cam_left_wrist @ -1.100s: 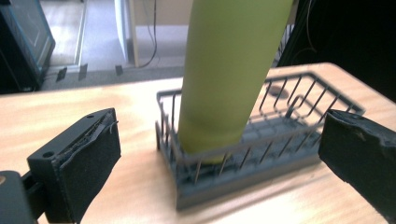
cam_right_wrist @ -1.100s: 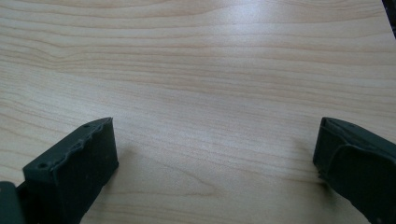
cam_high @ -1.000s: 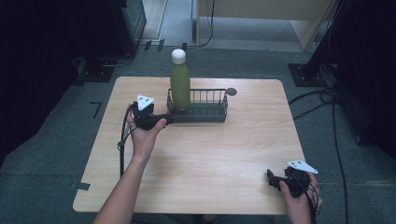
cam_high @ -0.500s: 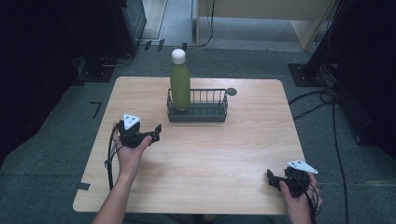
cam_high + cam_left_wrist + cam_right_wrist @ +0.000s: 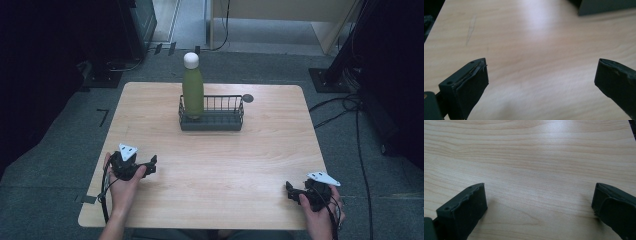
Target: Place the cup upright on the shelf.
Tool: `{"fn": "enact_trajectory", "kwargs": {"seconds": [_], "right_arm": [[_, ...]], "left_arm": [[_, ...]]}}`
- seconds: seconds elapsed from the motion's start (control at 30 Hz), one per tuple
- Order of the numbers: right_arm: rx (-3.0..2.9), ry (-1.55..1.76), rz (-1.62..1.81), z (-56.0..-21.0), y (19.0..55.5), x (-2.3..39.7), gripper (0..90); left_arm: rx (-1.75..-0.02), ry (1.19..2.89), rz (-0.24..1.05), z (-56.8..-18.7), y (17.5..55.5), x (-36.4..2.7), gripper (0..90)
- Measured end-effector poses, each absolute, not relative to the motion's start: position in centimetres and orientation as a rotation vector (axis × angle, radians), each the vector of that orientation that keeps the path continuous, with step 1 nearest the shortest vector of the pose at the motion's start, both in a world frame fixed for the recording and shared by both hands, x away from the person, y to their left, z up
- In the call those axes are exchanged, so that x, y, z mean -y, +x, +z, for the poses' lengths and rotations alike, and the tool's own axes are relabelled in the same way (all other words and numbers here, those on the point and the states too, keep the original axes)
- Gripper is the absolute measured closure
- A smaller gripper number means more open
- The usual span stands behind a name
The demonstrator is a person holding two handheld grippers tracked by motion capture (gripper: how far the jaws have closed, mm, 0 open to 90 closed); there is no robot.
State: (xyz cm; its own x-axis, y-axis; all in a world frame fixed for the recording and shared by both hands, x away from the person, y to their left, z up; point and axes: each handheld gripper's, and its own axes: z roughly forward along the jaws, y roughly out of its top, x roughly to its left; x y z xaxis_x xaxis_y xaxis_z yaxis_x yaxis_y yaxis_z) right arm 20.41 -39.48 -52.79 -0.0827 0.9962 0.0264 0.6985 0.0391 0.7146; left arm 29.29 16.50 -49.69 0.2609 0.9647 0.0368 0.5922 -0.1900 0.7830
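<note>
While the green bottle is standing upright at the left end of the wire basket, I am resting my left gripper and right gripper near the table edge, both gaping wide, empty; lowering them gently avoids jarring anything.

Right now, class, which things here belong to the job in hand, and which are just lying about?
Job:
green bottle
wire basket
left tool
right tool

Lying about:
dark round disc beside the basket
cables on the floor
</note>
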Motion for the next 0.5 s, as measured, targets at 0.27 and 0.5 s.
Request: {"fn": "enact_trajectory", "kwargs": {"seconds": [0.27, 0.5], "right_arm": [[-1.833, 1.707, 0.798, -52.8, 20.4, 39.5, 0.0], [-1.834, 1.706, 0.798, -52.8, 20.4, 39.5, 0.0]], "left_arm": [[-1.443, 1.982, 0.717, -51.0, 27.6, -18.2, 0.0], [-1.489, 1.992, 0.651, -51.7, 26.6, -19.0, 0.0]]}}
